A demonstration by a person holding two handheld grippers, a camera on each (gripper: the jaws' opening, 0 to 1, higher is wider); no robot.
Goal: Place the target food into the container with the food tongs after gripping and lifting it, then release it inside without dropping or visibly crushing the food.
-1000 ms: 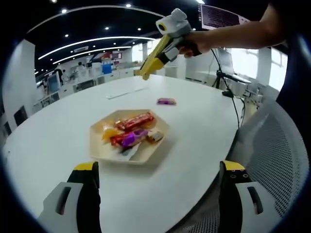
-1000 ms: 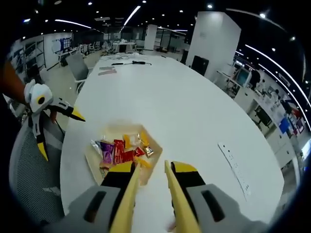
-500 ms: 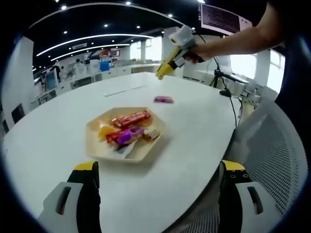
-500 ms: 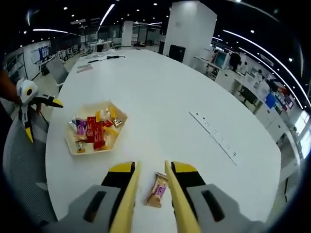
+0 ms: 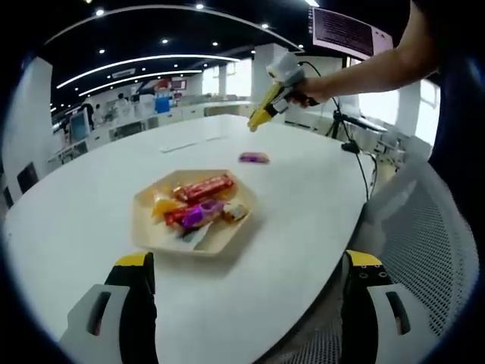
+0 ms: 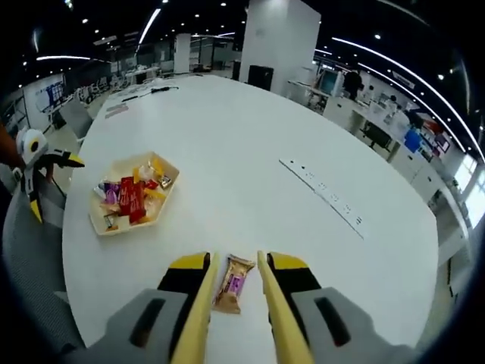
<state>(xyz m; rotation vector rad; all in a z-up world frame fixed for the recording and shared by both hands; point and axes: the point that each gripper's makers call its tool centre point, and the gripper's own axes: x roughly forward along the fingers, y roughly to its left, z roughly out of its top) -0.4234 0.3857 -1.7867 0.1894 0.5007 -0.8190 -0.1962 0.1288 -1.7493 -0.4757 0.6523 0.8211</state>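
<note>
Lying on the white worktop (image 6: pixel 250 189), a wrapped snack bar (image 6: pixel 229 283) is seen in the right gripper view between the two yellow tong blades of the right gripper (image 6: pixel 233 292); the blades are set apart w/ gaps on both sides of the bar, so nothing is clenched, and contact w/ the wrapper can't be told; the bar rests flat, purple patch on its middle. Well to the left in that view, a beige hexagonal tray (image 6: pixel 104 224) is placed near the worktop edge, holding mixed wrapped sweets (image 6: pixel 127 194) in red, purple and yellow; just beyond it, at the edge, the left gripper (image 6: pixel 39 173) is seen w/ jaws spread wide. A long white power strip (image 6: pixel 322 196) lies further along the worktop.

In the left gripper view, the left gripper's own jaws are shown far apart at the bottom, released, nothing between them; the tray is seen ahead of them, the bar well beyond it; the right gripper is held by a hand (image 5: pixel 312 88) above and just past the bar; a mesh chair (image 5: pixel 424 250) stands at the right.
</note>
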